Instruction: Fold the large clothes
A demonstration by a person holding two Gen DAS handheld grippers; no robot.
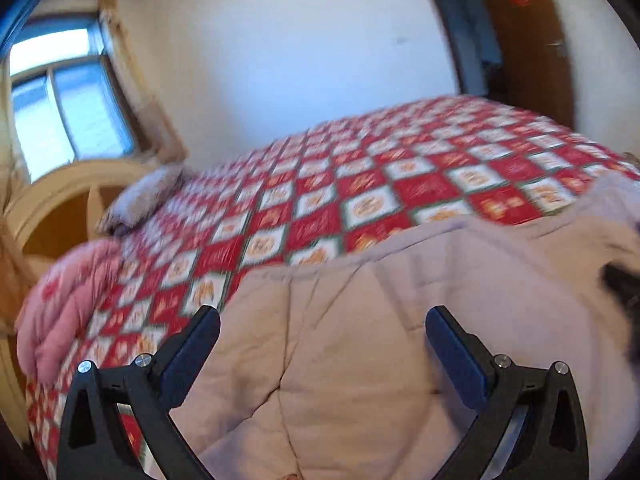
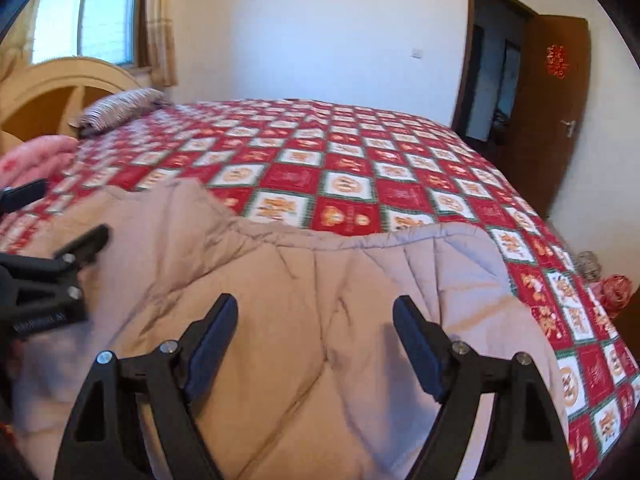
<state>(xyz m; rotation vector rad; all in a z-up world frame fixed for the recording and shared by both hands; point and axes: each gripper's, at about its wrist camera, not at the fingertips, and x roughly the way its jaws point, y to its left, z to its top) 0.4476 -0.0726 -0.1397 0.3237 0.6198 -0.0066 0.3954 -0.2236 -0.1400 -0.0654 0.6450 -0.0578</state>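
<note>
Beige quilted padding fills the space right under both pairs of tongs: a large puffy coat (image 2: pixel 304 300) lies spread on the near part of the bed, its stitched seams running between and beyond the fingers. Left tongs (image 1: pixel 322 344) stand released, jaws spread as wide as they go, with nothing pinched; the coat lies below them. Right tongs (image 2: pixel 316 336) are likewise released, jaws well apart and gripping nothing. In the right wrist view the left tongs (image 2: pixel 56 220) show at the left edge, above the coat's left side.

Beyond the coat's far hem, ahead of both tongs, stretches the bedspread (image 2: pixel 360 160), checked in red and white squares. Far ahead to the left, a striped pillow (image 2: pixel 120 110) rests against the curved wooden headboard (image 2: pixel 60 80), and a pink blanket (image 1: pixel 64 304) is bunched left of the left tongs. A window (image 2: pixel 88 12) sits above the headboard; a brown door (image 2: pixel 556 112) stands open ahead to the right.
</note>
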